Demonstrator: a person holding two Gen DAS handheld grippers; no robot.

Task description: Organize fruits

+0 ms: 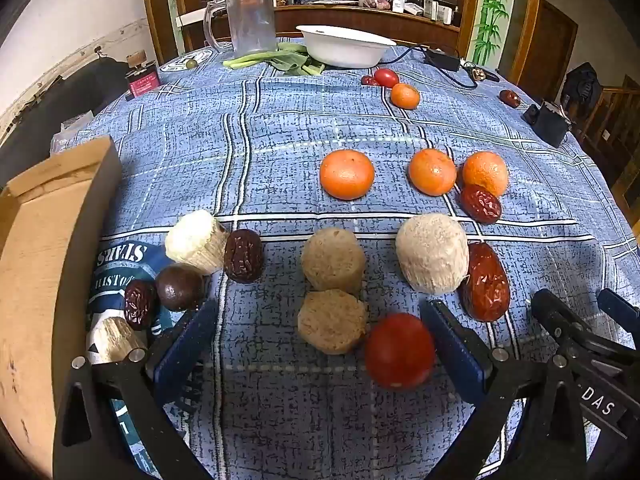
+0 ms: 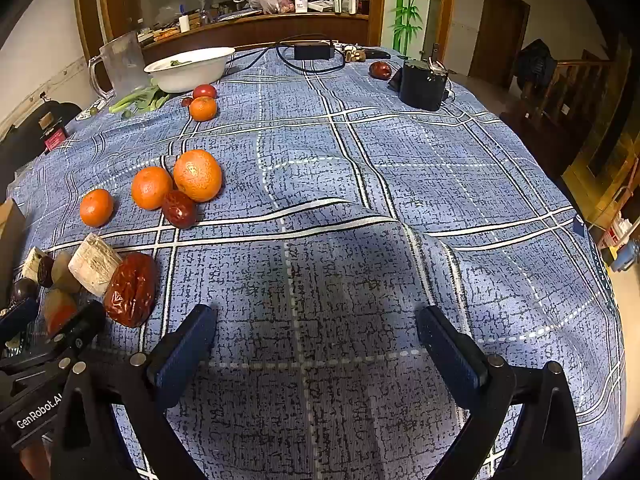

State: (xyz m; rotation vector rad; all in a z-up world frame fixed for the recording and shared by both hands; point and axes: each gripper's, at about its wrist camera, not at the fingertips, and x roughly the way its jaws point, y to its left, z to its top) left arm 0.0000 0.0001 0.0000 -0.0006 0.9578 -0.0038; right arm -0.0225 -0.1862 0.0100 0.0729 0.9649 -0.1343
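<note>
My left gripper (image 1: 320, 344) hangs open over the blue checked cloth. A red tomato (image 1: 400, 350) and a tan cut stalk piece (image 1: 332, 320) lie between its fingers, untouched by the pads. Beyond them lie two more pale pieces (image 1: 432, 254), a big red date (image 1: 486, 282), a dark date (image 1: 243, 255) and a dark round fruit (image 1: 179, 287). Three oranges (image 1: 347, 174) form a row farther back, a red date (image 1: 480, 203) against the rightmost. My right gripper (image 2: 316, 344) is open above bare cloth, the oranges (image 2: 197, 175) and big date (image 2: 131, 290) to its left.
A cardboard box (image 1: 40, 280) stands at the left edge. At the back are a white bowl (image 1: 344, 46), a clear pitcher (image 1: 250, 20), greens (image 1: 280, 62), a tomato (image 1: 386, 77) and a small orange (image 1: 405, 96). A black container (image 2: 422, 84) and a cabled adapter (image 2: 314, 51) sit far right.
</note>
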